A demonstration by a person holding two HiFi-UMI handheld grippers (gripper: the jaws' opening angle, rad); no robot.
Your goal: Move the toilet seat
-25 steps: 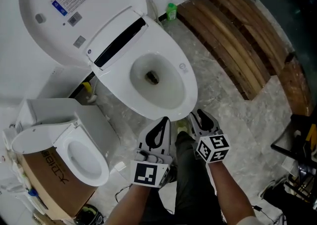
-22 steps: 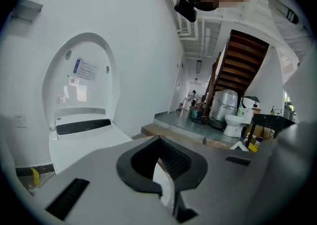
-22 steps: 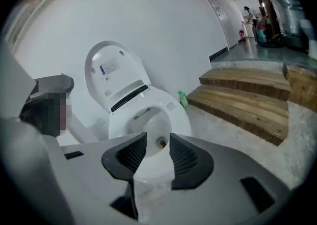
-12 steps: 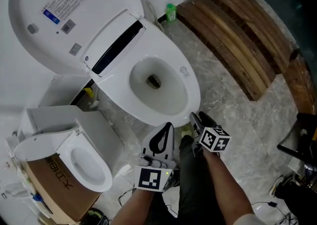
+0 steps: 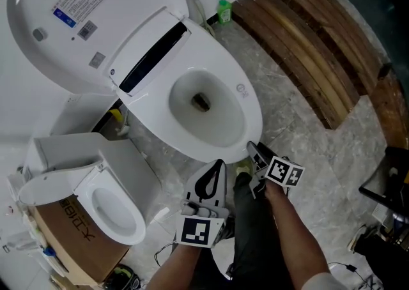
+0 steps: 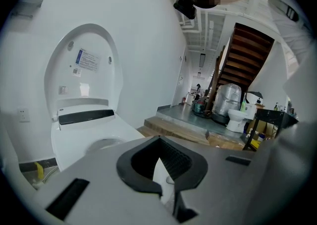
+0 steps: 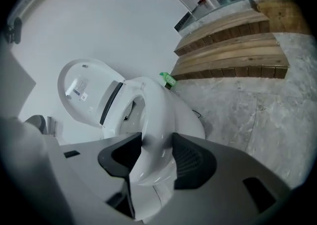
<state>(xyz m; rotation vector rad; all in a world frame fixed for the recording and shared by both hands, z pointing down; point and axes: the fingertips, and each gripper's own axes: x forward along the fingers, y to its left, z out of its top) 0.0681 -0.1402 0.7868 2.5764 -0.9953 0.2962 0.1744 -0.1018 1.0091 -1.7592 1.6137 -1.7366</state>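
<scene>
The white toilet stands with its lid (image 5: 70, 14) up and its seat (image 5: 246, 119) lying flat on the bowl. My right gripper (image 5: 254, 150) is at the seat's front edge. In the right gripper view the rounded front rim (image 7: 151, 120) lies between the two pads of my right gripper (image 7: 153, 152); its jaws are opening and do not press on the rim. My left gripper (image 5: 219, 166) hovers just left of it, below the bowl's front, shut and holding nothing. In the left gripper view the left gripper (image 6: 158, 140) has its tips together, with the lid (image 6: 84, 65) upright beyond.
A smaller toilet (image 5: 108, 209) sits on a cardboard box (image 5: 61, 237) at lower left. Wooden planks (image 5: 307, 46) lie to the right, with a green bottle (image 5: 223, 11) at their near end by the wall. Dark trouser legs (image 5: 255, 237) are below the grippers. A black stand (image 5: 390, 186) is at the right edge.
The right gripper has rolled over to the right at the seat's front edge, its marker cube shifting right. The left gripper has stayed beside it, still shut.
</scene>
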